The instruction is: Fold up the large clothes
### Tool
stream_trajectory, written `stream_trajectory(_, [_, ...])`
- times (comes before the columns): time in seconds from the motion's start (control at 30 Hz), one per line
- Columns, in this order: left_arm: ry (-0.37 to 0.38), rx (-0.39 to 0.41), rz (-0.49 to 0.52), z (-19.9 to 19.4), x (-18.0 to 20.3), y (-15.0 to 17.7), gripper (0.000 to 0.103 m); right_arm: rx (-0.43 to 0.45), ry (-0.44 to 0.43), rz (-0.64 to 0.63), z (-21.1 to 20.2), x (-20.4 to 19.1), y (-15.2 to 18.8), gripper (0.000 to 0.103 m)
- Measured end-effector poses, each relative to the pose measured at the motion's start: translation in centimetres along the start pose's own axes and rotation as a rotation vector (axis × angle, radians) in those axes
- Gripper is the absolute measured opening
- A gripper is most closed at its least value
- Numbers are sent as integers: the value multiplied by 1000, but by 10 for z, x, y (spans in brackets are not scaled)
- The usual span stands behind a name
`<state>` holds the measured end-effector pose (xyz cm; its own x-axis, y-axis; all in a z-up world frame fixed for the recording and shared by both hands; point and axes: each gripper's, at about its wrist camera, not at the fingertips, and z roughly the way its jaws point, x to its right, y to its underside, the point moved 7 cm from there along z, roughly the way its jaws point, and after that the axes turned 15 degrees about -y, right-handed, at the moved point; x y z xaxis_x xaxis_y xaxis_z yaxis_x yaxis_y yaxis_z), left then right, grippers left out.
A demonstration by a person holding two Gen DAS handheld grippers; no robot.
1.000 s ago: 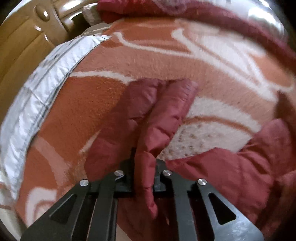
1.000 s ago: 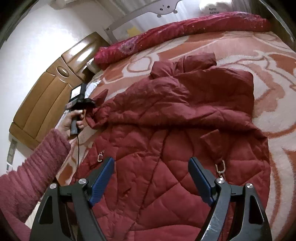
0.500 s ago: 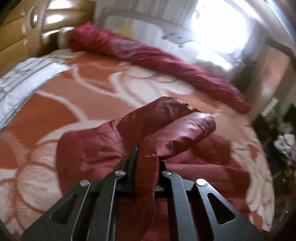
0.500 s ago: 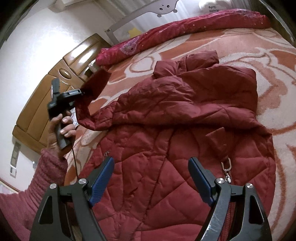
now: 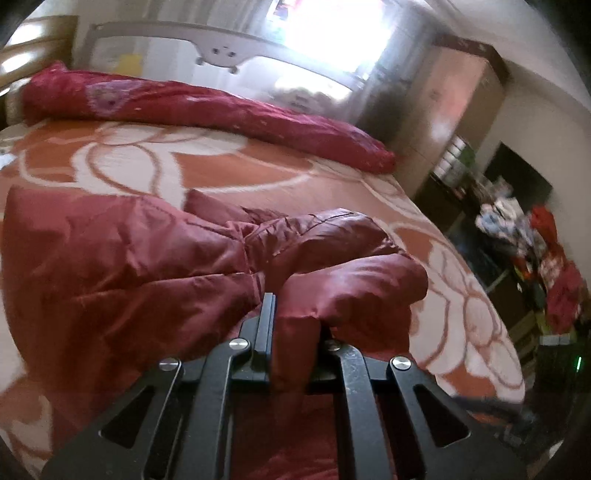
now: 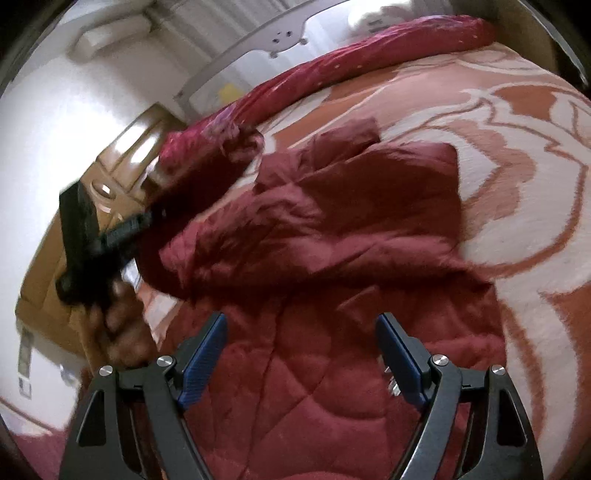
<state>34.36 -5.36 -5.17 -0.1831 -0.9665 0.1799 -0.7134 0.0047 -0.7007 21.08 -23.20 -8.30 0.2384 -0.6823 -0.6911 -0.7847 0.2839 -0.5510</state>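
A large dark red quilted jacket [image 6: 332,258] lies spread on the bed. My left gripper [image 5: 293,332] is shut on the jacket's sleeve [image 5: 347,273] and holds it lifted above the jacket body [image 5: 110,266]. In the right wrist view the left gripper [image 6: 147,218] shows at the left, with the sleeve [image 6: 207,173] raised over the jacket. My right gripper [image 6: 303,350] is open and empty, hovering over the jacket's lower part. A metal zipper pull [image 6: 391,384] lies near its right finger.
The bed has an orange and white patterned blanket [image 6: 517,184]. A rolled red quilt [image 5: 203,107] lies along the far side, by a white rail [image 6: 288,33]. A wooden headboard [image 6: 122,147] is at the left. A cupboard and cluttered shelves [image 5: 517,229] stand past the bed's foot.
My left gripper has lifted the sleeve off the bed and swung it up and across toward the jacket's body. The right gripper has stayed open over the jacket.
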Motion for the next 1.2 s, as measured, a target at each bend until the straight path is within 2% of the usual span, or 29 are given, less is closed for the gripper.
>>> stream_trajectory(0.13, [7,-28,53,17,22,18,7,32,-49,62,6,17,-28,85])
stream_trajectory(0.27, [-5,-66,98,32,36,39,7,48,-148,163,29,32,-60,85])
stream_trajectory(0.5, [20,-83,105,36,43,49,7,-29,-262,356,95,70,-83,85])
stream_trajectory(0.53, [21,-86,108,37,44,51,7,-33,-274,375,100,75,-83,81])
stream_trajectory(0.6, [16,-94,121,38,45,53,7,-40,-298,400,110,79,-83,51])
stream_trajectory(0.63, [8,-96,126,39,45,54,7,-48,-304,407,114,80,-83,25])
stream_trajectory(0.73, [-15,-123,145,40,45,59,11,-51,-295,379,117,75,-83,13])
stream_trajectory(0.83, [7,-149,151,32,42,65,21,-45,-262,318,112,66,-85,10])
stream_trajectory(0.87, [14,-149,150,27,40,68,31,-38,-248,303,109,64,-86,10])
stream_trajectory(0.93, [24,-158,146,16,35,73,44,-13,-223,282,102,62,-90,9])
stream_trajectory(1.03, [33,-154,135,1,24,75,45,26,-189,245,87,58,-95,8])
stream_trajectory(1.2, [-27,-96,97,-20,-12,56,45,79,-116,142,51,43,-97,8])
